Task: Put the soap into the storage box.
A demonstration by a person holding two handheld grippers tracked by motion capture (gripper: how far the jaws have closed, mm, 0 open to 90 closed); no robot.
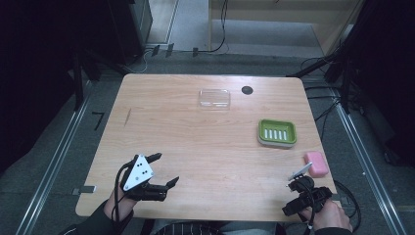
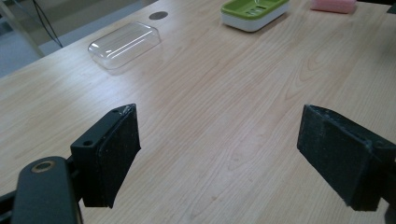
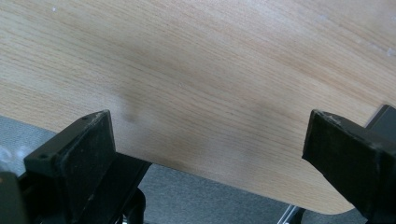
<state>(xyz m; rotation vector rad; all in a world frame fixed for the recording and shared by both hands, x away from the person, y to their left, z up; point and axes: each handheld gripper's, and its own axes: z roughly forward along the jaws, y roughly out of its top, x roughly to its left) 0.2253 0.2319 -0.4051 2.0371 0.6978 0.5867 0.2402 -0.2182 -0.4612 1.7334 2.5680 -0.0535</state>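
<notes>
A pink soap bar [image 1: 315, 163] lies near the table's right edge, with a green soap dish [image 1: 277, 132] on a white base just behind it. A clear plastic lid [image 1: 214, 98] rests at the far middle. My left gripper [image 1: 165, 169] hovers over the front left of the table, open and empty. In the left gripper view its jaws [image 2: 219, 158] stand wide apart, facing the lid [image 2: 124, 44], the dish [image 2: 254, 12] and the soap [image 2: 334, 5]. My right gripper [image 1: 292, 197] is at the front right corner, open with nothing between its jaws [image 3: 210, 158], looking down at the table's edge.
The wooden table [image 1: 195, 147] has a round black cable port [image 1: 247, 90] at the back. Grey floor, metal rails and cables surround the table; its front edge [image 3: 219, 179] runs close under the right gripper.
</notes>
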